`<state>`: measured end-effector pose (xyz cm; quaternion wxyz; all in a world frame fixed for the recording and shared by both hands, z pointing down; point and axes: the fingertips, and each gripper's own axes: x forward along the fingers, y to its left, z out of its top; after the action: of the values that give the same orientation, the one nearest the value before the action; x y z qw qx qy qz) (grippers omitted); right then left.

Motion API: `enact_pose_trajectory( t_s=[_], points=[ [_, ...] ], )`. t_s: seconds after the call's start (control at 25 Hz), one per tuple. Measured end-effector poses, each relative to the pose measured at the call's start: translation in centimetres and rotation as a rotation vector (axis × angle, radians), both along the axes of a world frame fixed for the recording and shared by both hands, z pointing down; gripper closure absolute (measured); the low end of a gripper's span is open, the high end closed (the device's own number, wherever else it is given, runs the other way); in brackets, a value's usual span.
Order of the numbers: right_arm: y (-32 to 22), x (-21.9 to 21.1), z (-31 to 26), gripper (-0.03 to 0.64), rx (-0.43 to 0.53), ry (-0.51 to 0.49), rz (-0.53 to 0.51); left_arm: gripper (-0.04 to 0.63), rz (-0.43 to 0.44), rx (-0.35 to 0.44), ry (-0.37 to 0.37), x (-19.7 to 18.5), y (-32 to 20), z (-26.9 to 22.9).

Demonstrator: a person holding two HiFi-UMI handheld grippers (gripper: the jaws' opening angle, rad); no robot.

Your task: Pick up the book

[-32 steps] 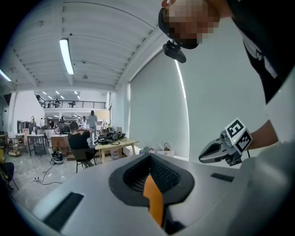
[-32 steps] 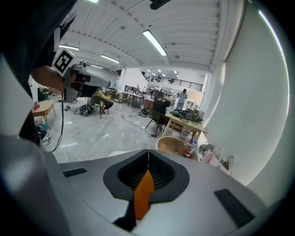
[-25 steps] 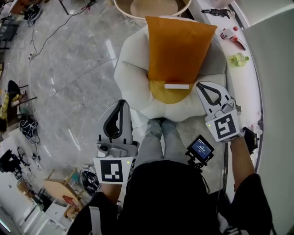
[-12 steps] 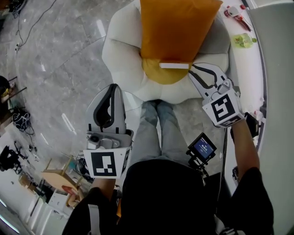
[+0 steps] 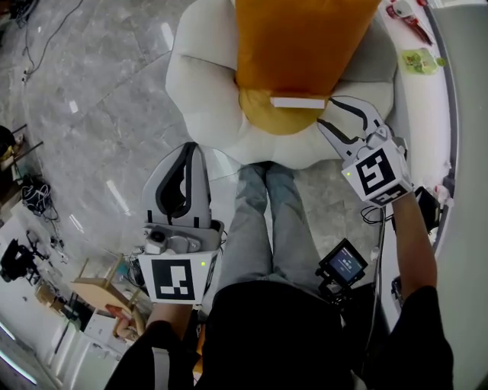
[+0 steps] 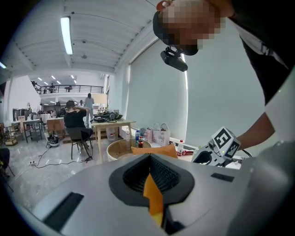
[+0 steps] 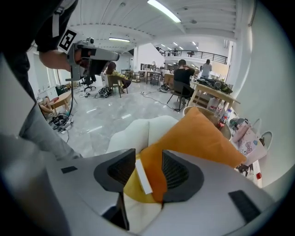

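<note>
The book (image 5: 297,102) is thin and white. It lies on the yellow middle of a white flower-shaped seat (image 5: 200,84), at the lower edge of an orange pillow (image 5: 301,42). My right gripper (image 5: 329,113) hovers just right of the book's end; its jaws have just been opening and stand open with nothing gripped. In the right gripper view the book (image 7: 143,176) shows through the gap of the right gripper (image 7: 148,154), farther off. My left gripper (image 5: 191,146) hangs over the floor left of the person's legs, jaws together. The left gripper (image 6: 150,159) holds nothing.
A white ledge (image 5: 423,107) runs along the right with a red tool (image 5: 404,14) and a green item (image 5: 421,59). The person's legs (image 5: 267,213) stand before the seat. A small screen (image 5: 347,263) hangs at the right hip. Grey marble floor (image 5: 91,114) lies left.
Both grippers have come down. The right gripper's jaws have gone from shut to open, and its tips now sit beside the book's right end.
</note>
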<state>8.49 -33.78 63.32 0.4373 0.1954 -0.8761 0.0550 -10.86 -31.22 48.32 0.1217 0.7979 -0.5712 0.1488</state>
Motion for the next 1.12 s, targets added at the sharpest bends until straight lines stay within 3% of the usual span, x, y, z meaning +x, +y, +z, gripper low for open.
enact_pose_trajectory(
  t_s=[0.8,1.12],
  points=[
    [0.1,-0.9,11.1,0.414,-0.05,0.132,-0.11,0.585,0.011,-0.072,-0.026,-0.7,-0.9,7.8],
    [0.5,-0.9,14.8,0.411,-0.084,0.142,-0.135,0.585,0.006,-0.098,-0.026,-0.3,-1.2,10.7]
  ],
)
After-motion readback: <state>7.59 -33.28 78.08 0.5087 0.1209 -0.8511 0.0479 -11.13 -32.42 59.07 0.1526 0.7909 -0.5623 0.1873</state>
